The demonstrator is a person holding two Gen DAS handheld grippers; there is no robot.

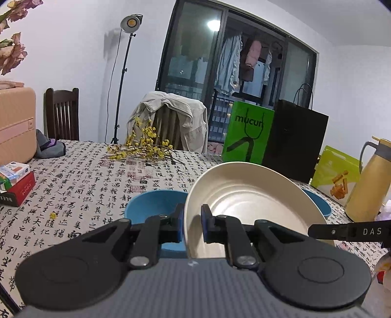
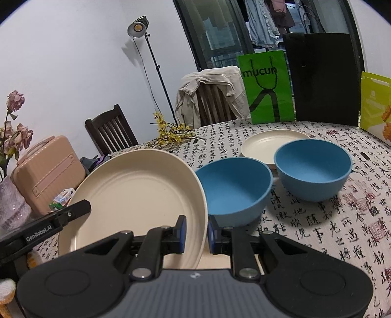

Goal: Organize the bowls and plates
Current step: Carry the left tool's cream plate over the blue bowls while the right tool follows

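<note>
While the left gripper [image 1: 192, 226] pinches the plate [image 1: 251, 203] by its left rim, the right gripper [image 2: 196, 232] pinches the opposite rim (plate tilted, off the table [image 2: 317, 227]). Two bowls [image 2: 234, 188] sit just right of it, a second plate [image 2: 266, 144] behind.

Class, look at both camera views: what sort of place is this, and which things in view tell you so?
Most likely a home dining room: a table under a calligraphy-print cloth, wooden chairs, one draped with a jacket, and laundry hanging behind the glass door.

Bright studio lamp [image 1: 131, 22] lights the room evenly; fisheye edges bend and darken.
</note>
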